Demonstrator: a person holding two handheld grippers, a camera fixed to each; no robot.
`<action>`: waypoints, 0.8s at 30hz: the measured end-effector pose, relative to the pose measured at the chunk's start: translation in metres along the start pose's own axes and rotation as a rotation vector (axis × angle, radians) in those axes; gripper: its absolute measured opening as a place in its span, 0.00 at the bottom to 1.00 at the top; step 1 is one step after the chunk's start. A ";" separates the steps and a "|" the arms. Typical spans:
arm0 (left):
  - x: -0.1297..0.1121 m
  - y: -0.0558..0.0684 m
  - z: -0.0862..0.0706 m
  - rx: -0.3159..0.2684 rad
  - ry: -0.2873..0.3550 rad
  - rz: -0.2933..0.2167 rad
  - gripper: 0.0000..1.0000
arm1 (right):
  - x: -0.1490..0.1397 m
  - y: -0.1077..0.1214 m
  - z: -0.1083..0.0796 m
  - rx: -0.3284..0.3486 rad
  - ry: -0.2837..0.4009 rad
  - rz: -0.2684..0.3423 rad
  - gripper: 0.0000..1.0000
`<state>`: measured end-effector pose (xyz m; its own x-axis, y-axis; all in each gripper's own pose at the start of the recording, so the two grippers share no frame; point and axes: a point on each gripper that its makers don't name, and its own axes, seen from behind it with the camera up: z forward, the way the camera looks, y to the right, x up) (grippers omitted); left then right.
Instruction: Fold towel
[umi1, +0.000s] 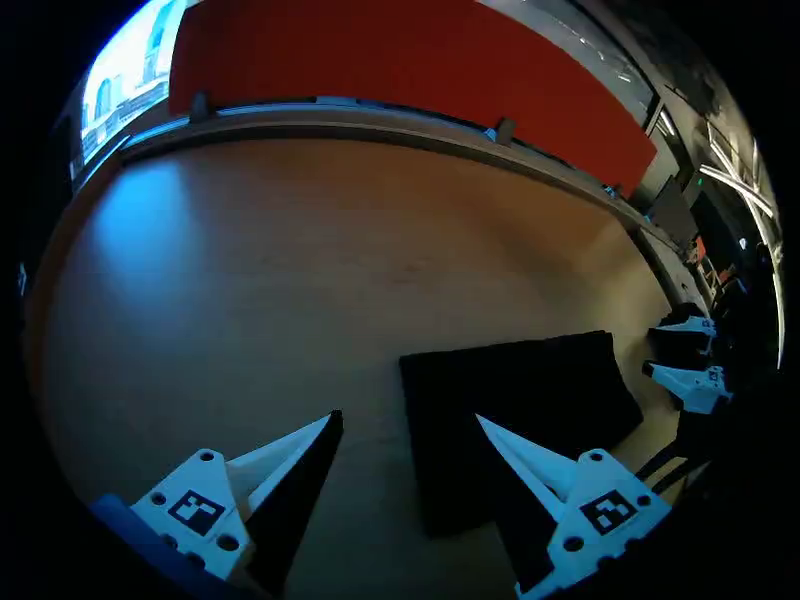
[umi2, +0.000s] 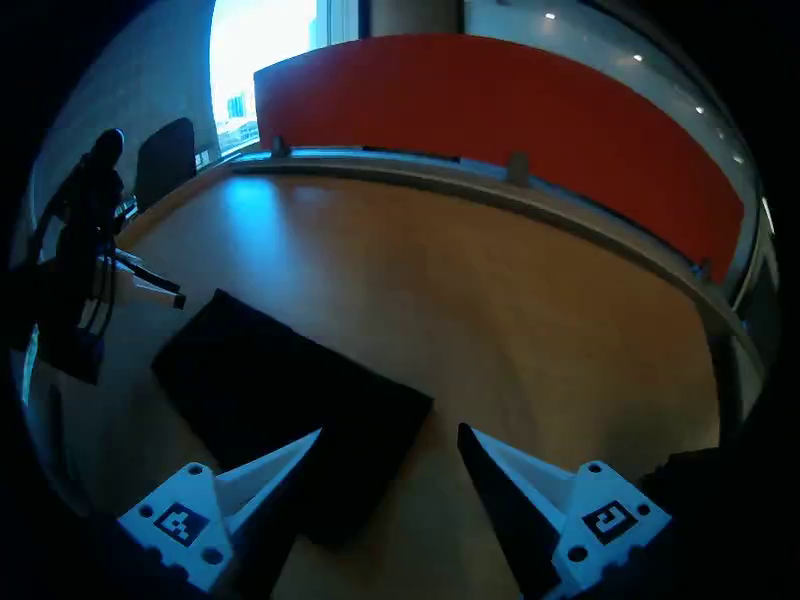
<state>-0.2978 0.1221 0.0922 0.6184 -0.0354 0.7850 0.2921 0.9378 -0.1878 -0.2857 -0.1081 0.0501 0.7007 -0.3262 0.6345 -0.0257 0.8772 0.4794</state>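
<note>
At the bottom of the left gripper view, left claw (umi1: 408, 418): spread wide, nothing between the fingers, tips straddling the near left edge of the towel (umi1: 520, 415). Much the same low in the right gripper view for the right claw (umi2: 390, 430): gaping, empty, tips either side of the towel's near right corner. No grip on cloth anywhere.

Just past the tips, black towel lying flat on the wooden surface (umi1: 250, 300), drawn into a compact, thick-looking rectangle with fairly straight edges. Judged from that: most of the folding likely done. Left, at most, one more halving or a squaring-up of the edges. Hard to count layers in such dark cloth.

Around the towel, plain wood on every side, with nothing in the way of either claw.

Farther off, along the surface's back rim, a red divider (umi2: 500, 110) with a pale rail at its foot. Beyond that, in the upper left of the right gripper view, a dark chair (umi2: 165, 160) and a bright window (umi2: 270, 70).
</note>
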 end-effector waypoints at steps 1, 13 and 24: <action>-0.002 0.000 -0.003 0.003 0.001 0.004 0.87 | -0.001 -0.001 -0.003 0.001 0.002 -0.002 0.95; -0.046 0.003 -0.047 0.036 0.007 0.010 0.88 | -0.019 -0.016 -0.040 0.005 0.021 0.004 0.95; -0.080 0.005 -0.074 0.065 0.018 -0.005 0.88 | -0.032 -0.020 -0.058 0.004 0.025 0.014 0.95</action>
<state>-0.2920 0.1043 -0.0154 0.6301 -0.0453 0.7752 0.2475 0.9580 -0.1452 -0.2665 -0.0945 -0.0150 0.7177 -0.3047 0.6261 -0.0386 0.8804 0.4726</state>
